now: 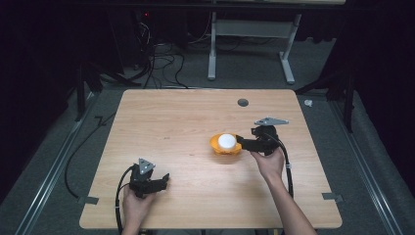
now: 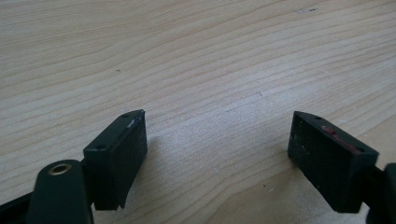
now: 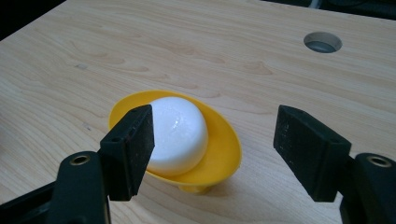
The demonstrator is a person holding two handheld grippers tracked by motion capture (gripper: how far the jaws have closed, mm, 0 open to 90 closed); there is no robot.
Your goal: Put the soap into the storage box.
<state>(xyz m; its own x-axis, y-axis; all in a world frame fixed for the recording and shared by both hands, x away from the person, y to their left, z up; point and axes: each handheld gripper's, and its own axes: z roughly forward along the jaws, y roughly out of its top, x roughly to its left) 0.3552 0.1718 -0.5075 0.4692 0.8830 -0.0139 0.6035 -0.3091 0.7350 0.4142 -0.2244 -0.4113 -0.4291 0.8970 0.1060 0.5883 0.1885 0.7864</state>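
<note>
A yellow bowl (image 1: 214,146) holding a white ball (image 1: 226,141) stands on the wooden table (image 1: 186,117), right of centre. My right gripper (image 1: 241,144) reaches in from the bowl's right side, with its fingertips at the rim. In the right gripper view the bowl (image 3: 224,144) and ball (image 3: 180,135) lie just ahead. The left jaw overlaps the ball's side, the right jaw stands apart from the bowl, and the right gripper (image 3: 212,114) is open. My left gripper (image 1: 165,180) rests near the front left edge, and the left gripper (image 2: 217,116) is open over bare wood.
A round cable hole (image 1: 242,102) sits in the table's far side, also visible as a hole (image 3: 322,42) beyond the bowl. Behind the table stand a white desk frame (image 1: 213,49) and floor cables (image 1: 161,63). Grey tape tabs (image 1: 333,197) mark the front corners.
</note>
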